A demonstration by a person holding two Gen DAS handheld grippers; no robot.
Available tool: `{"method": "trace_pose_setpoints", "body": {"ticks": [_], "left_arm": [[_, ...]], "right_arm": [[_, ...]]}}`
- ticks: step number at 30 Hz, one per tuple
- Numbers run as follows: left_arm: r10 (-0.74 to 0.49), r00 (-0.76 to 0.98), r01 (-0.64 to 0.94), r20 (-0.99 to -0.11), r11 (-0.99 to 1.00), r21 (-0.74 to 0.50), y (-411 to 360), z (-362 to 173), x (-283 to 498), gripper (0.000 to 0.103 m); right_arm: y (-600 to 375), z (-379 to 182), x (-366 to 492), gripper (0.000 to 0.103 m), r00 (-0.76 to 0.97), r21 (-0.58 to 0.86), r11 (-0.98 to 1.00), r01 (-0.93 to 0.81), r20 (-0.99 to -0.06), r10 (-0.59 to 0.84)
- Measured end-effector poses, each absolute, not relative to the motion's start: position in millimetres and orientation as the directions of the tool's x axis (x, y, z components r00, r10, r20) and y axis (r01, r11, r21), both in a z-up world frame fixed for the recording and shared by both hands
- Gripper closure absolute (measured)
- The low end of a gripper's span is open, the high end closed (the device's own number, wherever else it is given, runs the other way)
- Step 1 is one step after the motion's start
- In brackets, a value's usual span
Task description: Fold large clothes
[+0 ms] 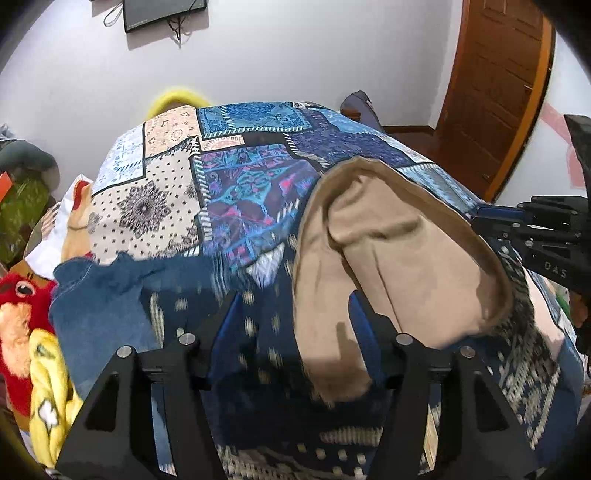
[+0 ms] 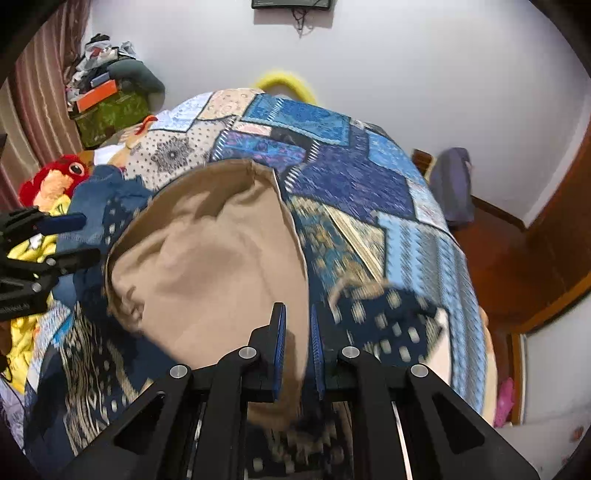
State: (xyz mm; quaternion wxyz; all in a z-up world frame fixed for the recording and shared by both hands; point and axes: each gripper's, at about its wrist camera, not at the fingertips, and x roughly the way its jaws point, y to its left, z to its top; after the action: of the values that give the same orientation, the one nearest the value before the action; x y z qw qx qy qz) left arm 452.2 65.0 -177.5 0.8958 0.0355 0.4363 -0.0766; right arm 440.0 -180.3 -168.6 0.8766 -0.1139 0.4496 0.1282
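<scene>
On patchwork bedspread (image 1: 177, 192), left wrist view: one tan garment (image 1: 391, 251) lying crumpled, lower edge between spread jaws of left gripper (image 1: 291, 317), nothing pinched; dark patterned cloth (image 1: 266, 354) beneath; right gripper (image 1: 491, 218) at garment's far edge

Right wrist view: right gripper (image 2: 297, 328) jaws nearly closed, clamping tan garment (image 2: 207, 258) edge; left gripper (image 2: 70, 236) beside it, parted; one red plush toy (image 2: 59, 177) behind

Home bedroom; patchwork-quilted bed (image 2: 354, 177), red plush toy (image 2: 55, 181), wooden door (image 1: 495, 88), wall-mounted screen (image 1: 162, 13)
</scene>
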Motion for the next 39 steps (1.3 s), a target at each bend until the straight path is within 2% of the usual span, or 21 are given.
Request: {"method": "trace_pose_setpoints", "body": {"ticks": [9, 10, 12, 13, 14, 19, 27, 34, 39], "left_arm": [[-0.160, 0.562, 0.177, -0.812, 0.982, -0.071, 54, -205, 537, 0.044], [-0.161, 0.559, 0.181, -0.814, 0.981, -0.070, 51, -208, 546, 0.047], [-0.151, 0.555, 0.184, -0.818, 0.981, -0.057, 45, -211, 561, 0.070], [-0.152, 0.547, 0.186, -0.823, 0.981, -0.058, 43, -212, 567, 0.089], [-0.157, 0.542, 0.187, -0.826, 0.980, -0.064, 42, -212, 570, 0.097], [-0.248, 0.583, 0.225, -0.773, 0.964, -0.140, 34, -184, 541, 0.097], [-0.357, 0.581, 0.433, -0.731, 0.897, -0.094, -2, -138, 418, 0.097], [-0.429, 0.491, 0.550, -0.758, 0.827, -0.112, -11, -162, 321, 0.097], [-0.448, 0.429, 0.573, -0.784, 0.806, -0.147, -15, -189, 283, 0.097]], "right_arm": [[-165, -196, 506, 0.093, 0.526, -0.113, 0.935, -0.336, -0.846, 0.087], [-168, -199, 509, 0.093, 0.519, -0.099, 0.938, -0.333, -0.850, 0.094], [-174, -202, 507, 0.093, 0.505, -0.063, 0.942, -0.330, -0.855, 0.120], [-176, -202, 505, 0.093, 0.501, -0.050, 0.942, -0.331, -0.856, 0.131], [-178, -201, 502, 0.093, 0.498, -0.039, 0.942, -0.332, -0.856, 0.140], [-195, -189, 479, 0.093, 0.502, -0.015, 0.945, -0.327, -0.850, 0.161], [-218, -140, 415, 0.093, 0.550, -0.031, 0.945, -0.326, -0.819, 0.163], [-224, -90, 354, 0.093, 0.595, 0.004, 0.948, -0.317, -0.778, 0.202], [-199, -72, 331, 0.093, 0.585, 0.055, 0.932, -0.358, -0.765, 0.270]]}}
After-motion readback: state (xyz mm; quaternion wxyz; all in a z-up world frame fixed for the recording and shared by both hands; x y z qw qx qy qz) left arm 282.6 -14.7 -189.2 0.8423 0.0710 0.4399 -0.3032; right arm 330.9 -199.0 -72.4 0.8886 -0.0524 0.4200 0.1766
